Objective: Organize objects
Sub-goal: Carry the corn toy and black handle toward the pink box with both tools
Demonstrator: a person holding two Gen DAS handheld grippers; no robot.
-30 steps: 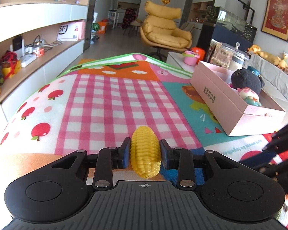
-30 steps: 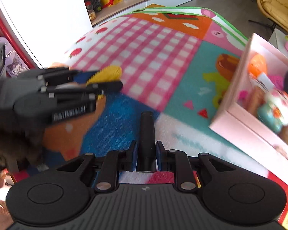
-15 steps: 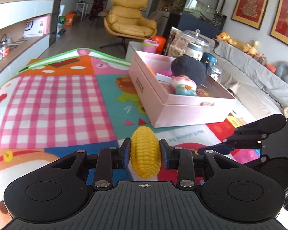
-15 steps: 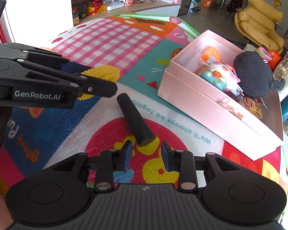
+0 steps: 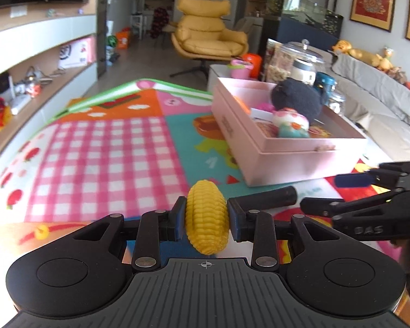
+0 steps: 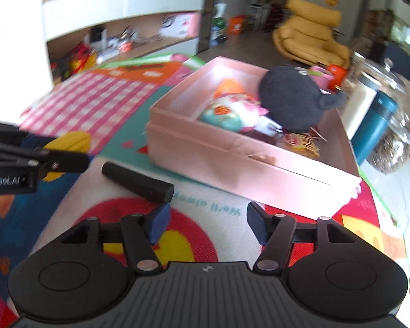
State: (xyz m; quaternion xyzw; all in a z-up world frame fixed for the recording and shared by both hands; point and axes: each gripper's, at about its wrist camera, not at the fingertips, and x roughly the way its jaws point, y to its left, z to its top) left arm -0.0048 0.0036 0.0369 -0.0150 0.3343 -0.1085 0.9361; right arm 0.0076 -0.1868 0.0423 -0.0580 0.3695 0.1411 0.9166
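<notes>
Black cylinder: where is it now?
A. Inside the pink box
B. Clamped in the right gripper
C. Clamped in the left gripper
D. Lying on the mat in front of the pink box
D: the black cylinder lies loose on the mat before the pink box; the right gripper, whose jaws have just been opening, holds nothing.

The left gripper (image 5: 206, 213) has its jaws clamped on a yellow toy corn cob (image 5: 206, 220), pink box (image 5: 287, 161) beyond.

Both wrist cameras are looking low across the play mat (image 5: 101, 147), sharing the pink box (image 6: 232, 161) ahead.
</notes>
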